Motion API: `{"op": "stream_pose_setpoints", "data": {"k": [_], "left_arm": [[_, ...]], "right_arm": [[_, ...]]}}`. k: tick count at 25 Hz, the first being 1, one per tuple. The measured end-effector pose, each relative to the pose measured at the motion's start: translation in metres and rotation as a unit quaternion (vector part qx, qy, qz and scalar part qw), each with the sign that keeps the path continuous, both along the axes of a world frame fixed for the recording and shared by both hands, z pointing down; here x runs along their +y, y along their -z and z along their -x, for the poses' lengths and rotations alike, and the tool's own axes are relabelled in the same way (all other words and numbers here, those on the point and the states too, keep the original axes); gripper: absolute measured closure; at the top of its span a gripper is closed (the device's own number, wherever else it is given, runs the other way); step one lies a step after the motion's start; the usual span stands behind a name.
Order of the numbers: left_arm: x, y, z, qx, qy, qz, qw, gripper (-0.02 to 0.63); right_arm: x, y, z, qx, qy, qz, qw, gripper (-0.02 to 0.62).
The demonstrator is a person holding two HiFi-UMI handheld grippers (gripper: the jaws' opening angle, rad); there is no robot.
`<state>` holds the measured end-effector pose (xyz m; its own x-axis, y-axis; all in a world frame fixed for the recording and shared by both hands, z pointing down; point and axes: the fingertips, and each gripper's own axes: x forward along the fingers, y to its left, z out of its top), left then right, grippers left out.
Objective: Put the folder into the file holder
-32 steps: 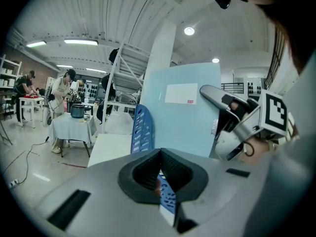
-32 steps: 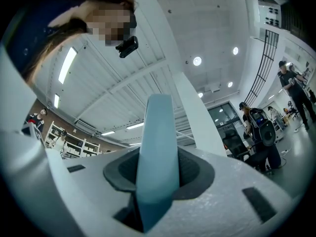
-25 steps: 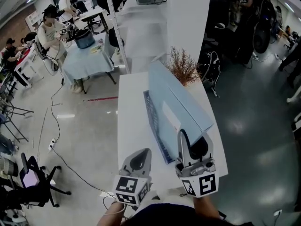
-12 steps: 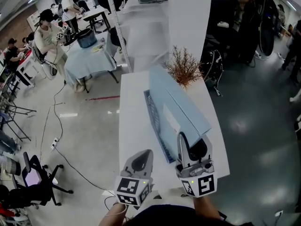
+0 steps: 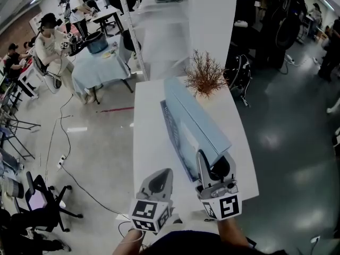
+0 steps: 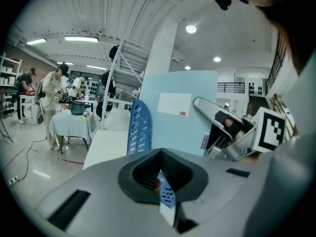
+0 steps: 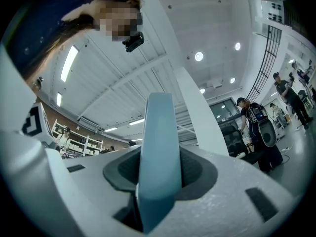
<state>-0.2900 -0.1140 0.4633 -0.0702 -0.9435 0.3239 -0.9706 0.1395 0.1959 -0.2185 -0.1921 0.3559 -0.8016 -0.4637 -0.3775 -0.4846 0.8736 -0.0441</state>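
Observation:
The light blue folder with a white label hangs tilted over the white table. My right gripper is shut on its near end. In the right gripper view its edge fills the gap between the jaws. Just left of the folder stands the blue perforated file holder, and in the left gripper view the folder rises beside the holder. My left gripper hovers at the table's near edge, shut and holding nothing.
A dried brown plant stands at the table's far end, just past the folder. A white pillar rises behind it. People work at tables far off to the left. Grey floor lies on both sides.
The right gripper and the folder have sunk a little, and the folder's far end has dropped towards the file holder. The left gripper has stayed put.

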Motion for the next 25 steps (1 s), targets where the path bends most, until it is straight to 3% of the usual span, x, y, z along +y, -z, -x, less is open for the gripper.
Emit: {"op": "stream_pose_setpoints", "data": {"k": [25], "left_arm": [[0.014, -0.003, -0.015, 0.016, 0.013, 0.003, 0.9998, 0.601]], "right_arm": [[-0.001, -0.054, 0.001, 0.066, 0.009, 0.054, 0.996, 0.446]]}}
